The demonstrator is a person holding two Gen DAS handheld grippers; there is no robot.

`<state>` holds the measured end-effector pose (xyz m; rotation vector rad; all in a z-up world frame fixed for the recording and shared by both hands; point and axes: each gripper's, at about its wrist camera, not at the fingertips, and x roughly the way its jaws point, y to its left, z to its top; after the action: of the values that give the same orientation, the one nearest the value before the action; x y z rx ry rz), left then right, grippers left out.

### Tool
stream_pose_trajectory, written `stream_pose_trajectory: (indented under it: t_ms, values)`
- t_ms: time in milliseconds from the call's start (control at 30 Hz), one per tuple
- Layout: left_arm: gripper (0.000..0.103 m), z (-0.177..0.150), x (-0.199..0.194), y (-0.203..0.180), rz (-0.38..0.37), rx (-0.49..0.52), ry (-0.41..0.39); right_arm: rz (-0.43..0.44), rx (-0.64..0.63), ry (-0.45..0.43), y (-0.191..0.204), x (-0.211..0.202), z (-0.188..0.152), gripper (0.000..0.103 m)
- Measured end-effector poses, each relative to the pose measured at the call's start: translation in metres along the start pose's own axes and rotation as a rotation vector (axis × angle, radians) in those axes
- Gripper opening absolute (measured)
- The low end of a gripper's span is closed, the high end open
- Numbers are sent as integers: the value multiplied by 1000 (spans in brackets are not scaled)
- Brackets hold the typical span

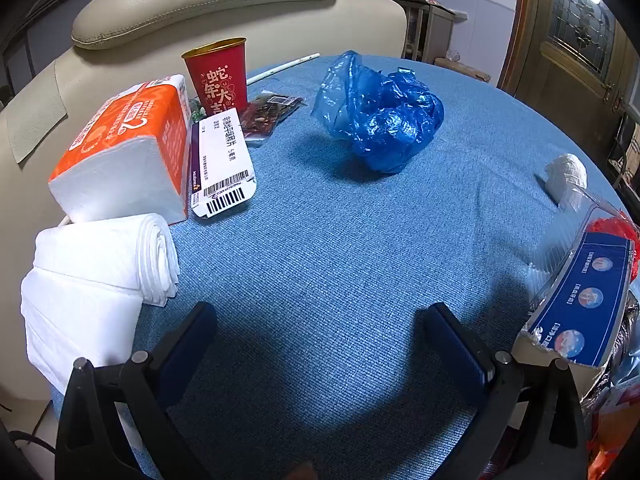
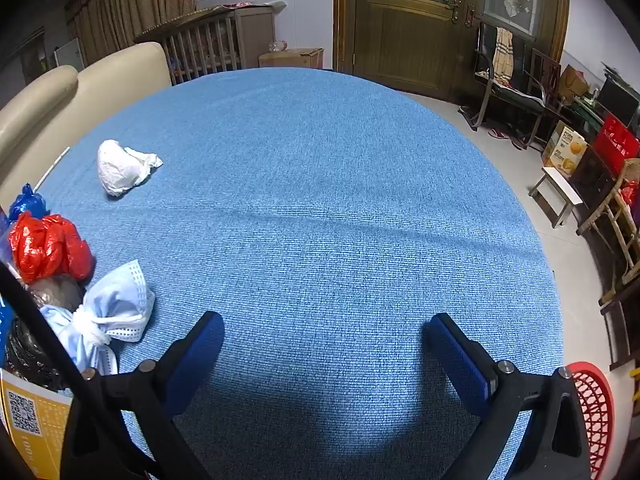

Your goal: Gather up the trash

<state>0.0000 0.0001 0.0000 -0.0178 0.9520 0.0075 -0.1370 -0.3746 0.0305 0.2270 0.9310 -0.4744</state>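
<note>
A crumpled blue plastic bag (image 1: 380, 116) lies mid-table in the left wrist view, well ahead of my open left gripper (image 1: 320, 320), whose fingers hold nothing. A white crumpled wad (image 1: 566, 180) sits to the right; the same wad (image 2: 120, 168) shows far left in the right wrist view. There a red plastic bag (image 2: 48, 248) and a knotted light-blue face mask (image 2: 108, 312) lie left of my open, empty right gripper (image 2: 326, 330). A red paper cup (image 1: 218, 76), a white medicine box (image 1: 224, 164) and a dark snack wrapper (image 1: 268, 114) cluster at the back left.
An orange tissue pack (image 1: 124, 148) and folded white tissues (image 1: 104, 276) stand at the left edge of the blue tablecloth (image 1: 320, 240). A torn blue-and-clear package (image 1: 580, 308) lies right. A red basket (image 2: 596, 416) sits on the floor, lower right. A beige sofa (image 1: 240, 4) lies behind.
</note>
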Motion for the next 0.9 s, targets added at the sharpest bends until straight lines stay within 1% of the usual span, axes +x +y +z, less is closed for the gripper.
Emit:
stream_pose_trajectory:
  t_ms: [700, 800, 900]
  values:
    - [103, -1, -1, 1, -2, 7, 0, 1, 1, 1, 1, 0, 0, 103]
    - [103, -5, -10, 3, -6, 16, -13, 0, 0, 1, 1, 0, 0, 103]
    - [103, -7, -27, 3, -13, 27, -48, 0, 0, 1, 2, 0, 0, 103]
